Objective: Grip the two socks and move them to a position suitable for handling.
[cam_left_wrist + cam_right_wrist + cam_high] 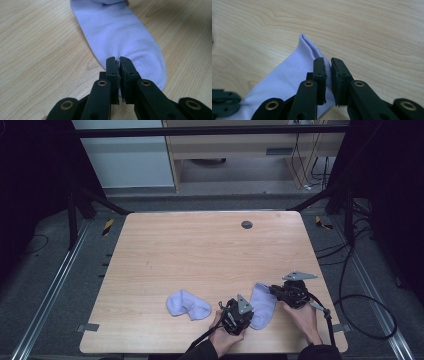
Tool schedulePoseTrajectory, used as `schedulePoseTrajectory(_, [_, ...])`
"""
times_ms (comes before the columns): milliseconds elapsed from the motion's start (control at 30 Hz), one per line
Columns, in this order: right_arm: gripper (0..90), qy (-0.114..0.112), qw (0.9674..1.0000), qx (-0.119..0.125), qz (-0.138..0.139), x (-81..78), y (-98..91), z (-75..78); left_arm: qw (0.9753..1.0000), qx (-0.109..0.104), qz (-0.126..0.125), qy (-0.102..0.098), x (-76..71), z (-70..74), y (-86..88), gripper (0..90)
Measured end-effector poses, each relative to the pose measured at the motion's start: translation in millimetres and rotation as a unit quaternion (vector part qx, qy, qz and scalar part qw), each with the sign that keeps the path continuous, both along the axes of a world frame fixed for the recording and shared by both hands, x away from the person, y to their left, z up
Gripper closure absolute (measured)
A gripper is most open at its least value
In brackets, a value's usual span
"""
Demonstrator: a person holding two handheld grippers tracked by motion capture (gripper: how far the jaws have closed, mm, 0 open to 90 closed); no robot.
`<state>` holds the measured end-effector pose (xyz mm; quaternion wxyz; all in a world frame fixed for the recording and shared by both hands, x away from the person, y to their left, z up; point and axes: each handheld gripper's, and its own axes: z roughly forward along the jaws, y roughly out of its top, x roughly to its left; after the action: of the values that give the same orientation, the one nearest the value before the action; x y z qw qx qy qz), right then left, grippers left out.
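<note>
L fingers [119, 60] pinch sock [120, 32] toe | R fingers [328, 61] pinch cuff (edge hidden)

Your high view looks down on the whole bench [200, 250]; both gripper views sit close over the same sock [120, 32] lower right.

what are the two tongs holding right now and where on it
Both grip the same flat lilac sock: the left tongs pinch its toe end, the right tongs pinch its ribbed cuff edge.
</note>
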<state>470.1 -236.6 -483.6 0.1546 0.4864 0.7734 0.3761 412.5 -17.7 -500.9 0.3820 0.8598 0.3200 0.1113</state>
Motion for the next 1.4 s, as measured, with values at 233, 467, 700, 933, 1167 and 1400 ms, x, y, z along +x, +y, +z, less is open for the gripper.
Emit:
schedulePoseTrajectory(233, [81.9, -0.006, 0.9993, -0.017, -0.032, 21.9, -1.0, -2.6, 1.0, 0.0, 0.001, -0.002, -0.4, -0.2, -0.3, 85.2])
schedulePoseTrajectory(467, [70.0, -0.028, 0.9988, -0.033, -0.024, 24.5, -3.0, 2.1, 0.9998, -0.016, 0.013, 0.0, -2.4, 3.3, 2.8, 68.2])
schedulePoseTrajectory(700, [66.6, -0.017, 0.9993, -0.028, -0.017, 17.8, -19.3, 1.9, 0.9992, -0.027, 0.031, -0.001, -12.4, 8.1, 8.7, 58.1])
schedulePoseTrajectory(933, [67.5, -0.004, 0.999, -0.041, -0.015, 22.5, -20.2, -8.7, 0.9989, -0.012, 0.046, 0.005, -13.4, -1.0, 3.6, 65.0])
schedulePoseTrajectory(1167, [85.3, 0.007, 0.9989, -0.043, -0.013, 27.1, -17.2, -13.8, 0.9979, -0.002, 0.065, 0.01, -11.4, 0.3, 1.5, 86.2])
schedulePoseTrajectory(1400, [89.1, 0.001, 0.9994, -0.035, -0.008, 20.7, -17.3, -5.9, 0.9978, -0.022, 0.062, 0.004, -9.4, 2.0, 7.9, 88.3])
